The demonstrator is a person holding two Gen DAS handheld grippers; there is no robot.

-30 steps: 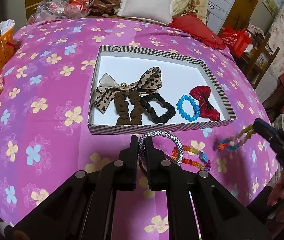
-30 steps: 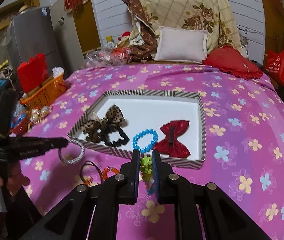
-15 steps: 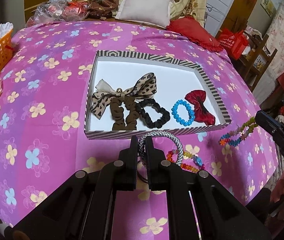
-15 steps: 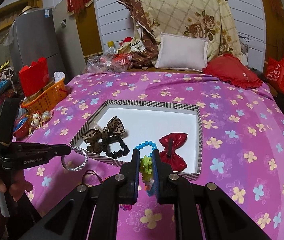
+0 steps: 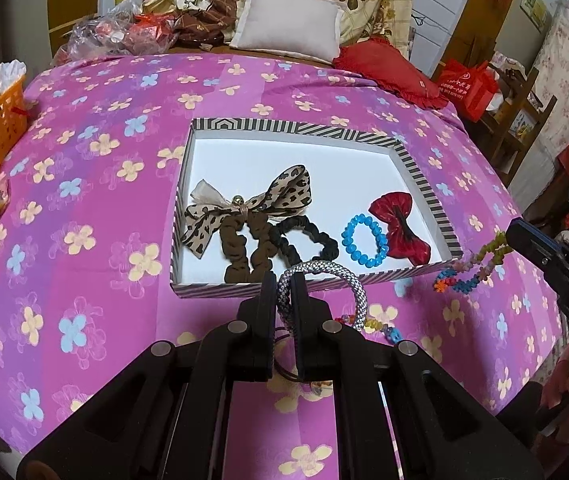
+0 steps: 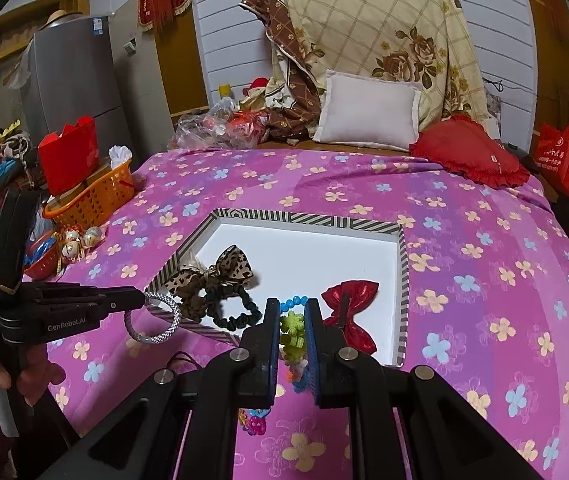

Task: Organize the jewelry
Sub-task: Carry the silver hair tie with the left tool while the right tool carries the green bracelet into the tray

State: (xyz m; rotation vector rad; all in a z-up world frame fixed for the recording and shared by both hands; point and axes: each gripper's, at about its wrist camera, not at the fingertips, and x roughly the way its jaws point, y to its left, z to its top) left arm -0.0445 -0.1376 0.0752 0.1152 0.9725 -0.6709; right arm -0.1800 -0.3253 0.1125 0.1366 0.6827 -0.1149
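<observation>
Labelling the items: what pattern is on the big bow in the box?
Leopard print bow, clearest in the left wrist view.

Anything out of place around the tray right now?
Yes: a multicoloured bead bracelet and a thin dark cord lie loose on the pink flowered bedspread, outside the striped tray. Nothing looks damaged or spilled.

- A colourful flower-bead bracelet (image 6: 293,334) is clamped by the right gripper (image 6: 291,308).
- A silver braided bangle (image 6: 155,319) is pinched by the left gripper (image 6: 142,300), beside the striped tray (image 6: 403,280).
</observation>
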